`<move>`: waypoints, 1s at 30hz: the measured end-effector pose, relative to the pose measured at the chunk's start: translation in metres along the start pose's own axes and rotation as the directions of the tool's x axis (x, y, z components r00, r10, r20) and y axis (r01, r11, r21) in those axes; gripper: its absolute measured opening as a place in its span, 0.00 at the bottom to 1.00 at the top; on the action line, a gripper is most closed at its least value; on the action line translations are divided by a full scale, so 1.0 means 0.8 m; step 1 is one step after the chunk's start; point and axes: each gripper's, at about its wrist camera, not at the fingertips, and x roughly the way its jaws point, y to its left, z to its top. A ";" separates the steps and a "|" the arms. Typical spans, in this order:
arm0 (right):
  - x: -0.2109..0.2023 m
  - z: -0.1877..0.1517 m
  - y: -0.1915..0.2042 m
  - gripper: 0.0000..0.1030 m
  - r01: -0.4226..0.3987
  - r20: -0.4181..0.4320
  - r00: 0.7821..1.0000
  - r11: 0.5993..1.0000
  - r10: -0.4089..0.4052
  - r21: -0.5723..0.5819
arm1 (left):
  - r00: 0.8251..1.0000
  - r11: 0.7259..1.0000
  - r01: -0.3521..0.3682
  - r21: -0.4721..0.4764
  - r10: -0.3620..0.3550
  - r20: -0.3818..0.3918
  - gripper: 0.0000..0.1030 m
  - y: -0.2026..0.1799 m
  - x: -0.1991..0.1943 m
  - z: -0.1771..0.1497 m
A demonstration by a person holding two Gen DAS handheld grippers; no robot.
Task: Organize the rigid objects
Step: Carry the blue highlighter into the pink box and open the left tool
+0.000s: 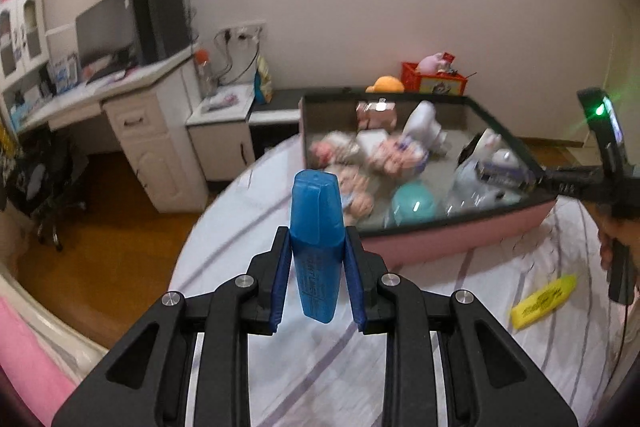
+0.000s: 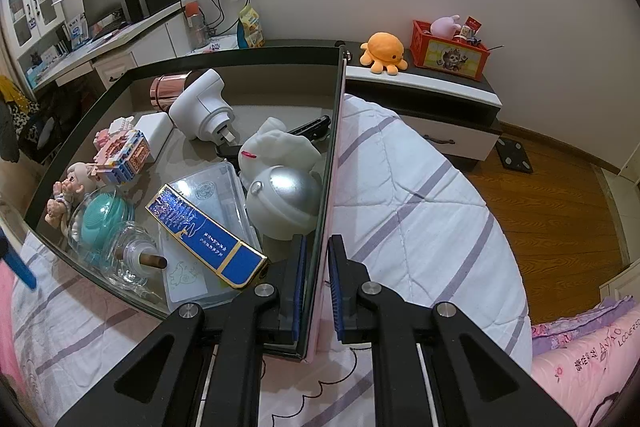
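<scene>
My left gripper [image 1: 317, 247] is shut on a blue highlighter [image 1: 318, 227], held upright above the striped bed cover, in front of the storage box [image 1: 460, 239]. The box has pink sides and a dark lining and holds several toys and items. A yellow highlighter [image 1: 544, 303] lies on the cover at the right. My right gripper [image 2: 318, 263] is shut on the right wall of the storage box [image 2: 334, 155], one pad inside and one outside. In the left wrist view the right gripper's body shows at the far right, held by a hand [image 1: 610, 239]. The blue highlighter's tip [image 2: 18, 263] shows at the left edge of the right wrist view.
Inside the box lie a blue and gold case [image 2: 208, 239], a clear plastic case [image 2: 212, 195], a white rabbit figure [image 2: 280, 179], a teal ball [image 2: 104, 215], a doll [image 2: 64, 191], a block house [image 2: 124, 151]. A white desk [image 1: 80, 99] and a low cabinet [image 2: 432, 95] stand beyond the bed.
</scene>
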 end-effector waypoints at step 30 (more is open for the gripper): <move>0.001 -0.002 0.003 0.12 -0.013 -0.015 1.000 1.000 0.013 0.004 | 0.998 0.990 0.011 0.138 -0.003 -0.056 0.73 -0.082 0.104 0.082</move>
